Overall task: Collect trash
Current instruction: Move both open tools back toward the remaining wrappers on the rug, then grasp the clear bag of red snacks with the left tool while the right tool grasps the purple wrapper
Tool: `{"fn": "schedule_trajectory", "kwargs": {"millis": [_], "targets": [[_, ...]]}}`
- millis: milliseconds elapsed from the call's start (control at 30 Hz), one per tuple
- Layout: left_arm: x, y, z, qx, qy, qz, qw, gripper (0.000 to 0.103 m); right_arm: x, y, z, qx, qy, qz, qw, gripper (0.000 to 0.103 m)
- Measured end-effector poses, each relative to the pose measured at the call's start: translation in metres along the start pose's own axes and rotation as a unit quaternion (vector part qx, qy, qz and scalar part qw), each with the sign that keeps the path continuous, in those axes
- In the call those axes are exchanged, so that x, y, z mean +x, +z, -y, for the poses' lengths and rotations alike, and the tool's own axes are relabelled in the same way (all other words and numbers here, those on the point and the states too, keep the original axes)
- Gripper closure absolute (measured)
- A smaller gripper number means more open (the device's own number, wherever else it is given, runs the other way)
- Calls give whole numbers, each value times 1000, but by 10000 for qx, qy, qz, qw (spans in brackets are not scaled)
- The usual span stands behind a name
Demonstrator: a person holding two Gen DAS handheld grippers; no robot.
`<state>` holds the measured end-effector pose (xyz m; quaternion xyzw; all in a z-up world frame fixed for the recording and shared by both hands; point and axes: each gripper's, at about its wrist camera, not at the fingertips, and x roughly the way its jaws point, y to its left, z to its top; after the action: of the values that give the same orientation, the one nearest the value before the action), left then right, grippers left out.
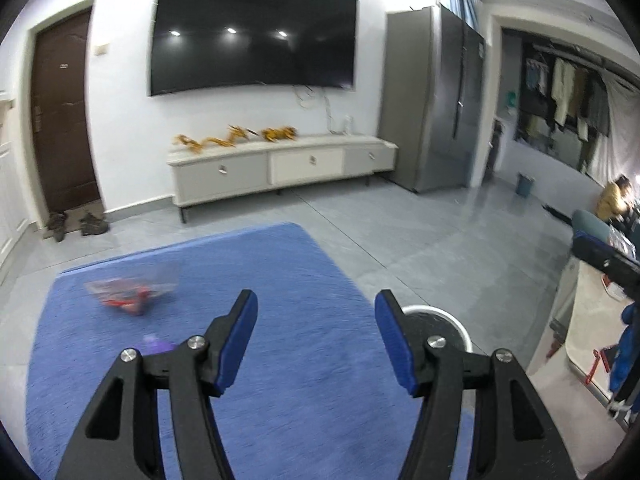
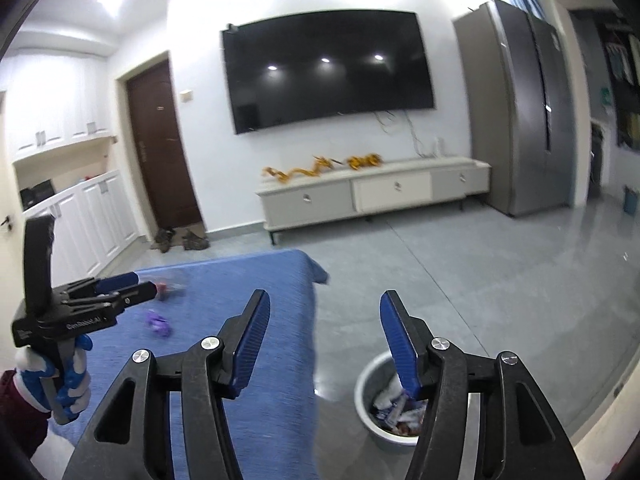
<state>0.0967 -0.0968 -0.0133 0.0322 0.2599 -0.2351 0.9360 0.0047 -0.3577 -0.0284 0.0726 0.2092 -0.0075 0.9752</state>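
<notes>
Our left gripper (image 1: pixel 316 334) hangs spread and empty over the blue table (image 1: pixel 280 280); our right gripper (image 2: pixel 324 336) is spread and empty too, above the table's right edge. Just beyond the left gripper lies a small purple wrapper (image 1: pixel 156 344), and farther left a clear packet with red contents (image 1: pixel 132 294). The bin (image 2: pixel 374 392), already holding wrappers, stands on the floor to the right of the table. We judge the light, crinkly trash could slide on the cloth or slip from a shallow pinch, and a release short of the bin would drop it on the floor.
</notes>
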Motion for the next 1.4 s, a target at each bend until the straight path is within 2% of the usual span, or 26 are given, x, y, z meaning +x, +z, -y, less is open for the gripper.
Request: {"fn": "schedule_trajectory", "kwargs": {"millis": [100,267,400,500,667,867,933,1000,1067,1233,1400], "targets": [[-29,-9,-33,-200,266,258,9991,44,-12,8,-25,-219,180,86,9996,45],[-66,-29,-89,-459,615,310,9966,44,-30,15,-63,-523,554,190,9969,41],[-92,-50,-133,-630,1080,312,9917,44,-39,15,-86,-741,774,218,9940,39],[-106,-66,-156,-753,1420,320,9865,43,-34,11,-96,-807,959,131,9920,37],[-109,-85,-191,-930,1640,103,9820,37,-12,5,-107,-830,1142,-120,9899,37],[-76,-89,-215,-908,1450,-308,9848,37,36,-17,-114,-712,1336,-610,9866,36],[-54,-78,-219,-831,1292,-394,9873,37,54,-25,-115,-650,1375,-793,9852,36],[-31,-63,-224,-818,1172,-415,9889,28,76,-32,-117,-611,1408,-990,9832,36],[-11,-51,-228,-740,1128,-400,9901,25,98,-37,-121,-611,1448,-1159,9807,36],[60,-26,-229,-308,691,-695,9947,24,150,-45,-140,-680,1623,-1494,9730,36],[128,-20,-224,142,418,-1101,9929,24,197,-52,-171,-862,1921,-1785,9611,36]]}}
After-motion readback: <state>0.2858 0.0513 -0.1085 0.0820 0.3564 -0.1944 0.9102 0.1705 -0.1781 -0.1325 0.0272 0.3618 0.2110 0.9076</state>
